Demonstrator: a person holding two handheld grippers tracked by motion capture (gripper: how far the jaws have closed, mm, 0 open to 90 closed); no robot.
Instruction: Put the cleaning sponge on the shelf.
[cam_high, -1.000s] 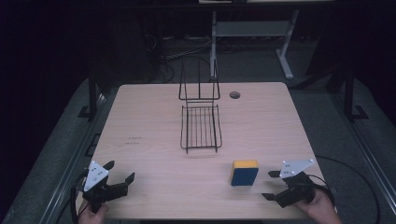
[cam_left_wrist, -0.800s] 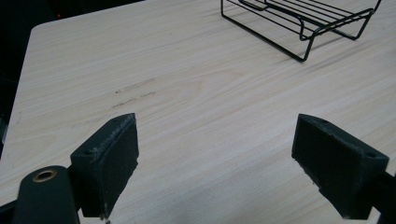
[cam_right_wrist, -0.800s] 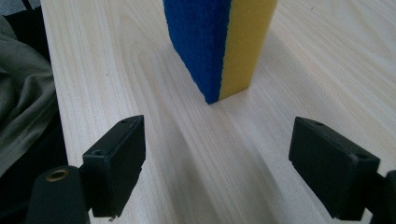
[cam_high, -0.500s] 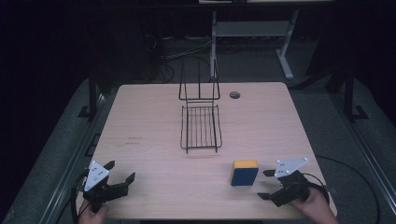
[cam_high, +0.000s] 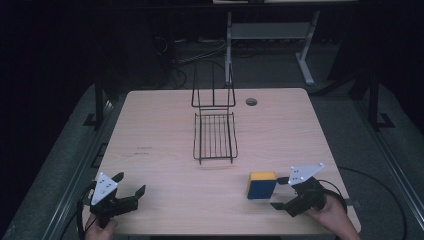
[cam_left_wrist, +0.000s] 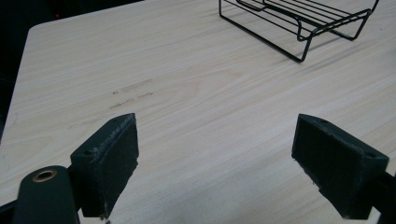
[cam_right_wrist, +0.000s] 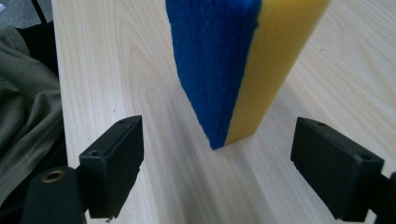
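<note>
So the right claw has crept left over the last second and now sits just beside the sponge, jaws wide, holding nothing. Looks like a grab's coming. Left claw hasn't budged, also wide open and empty. Count: one sponge near right, one rack mid worktop, two claws

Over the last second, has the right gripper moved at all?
Yes. In the high view the right gripper has edged left toward the sponge, which stayed put; its jaws stand open.
</note>
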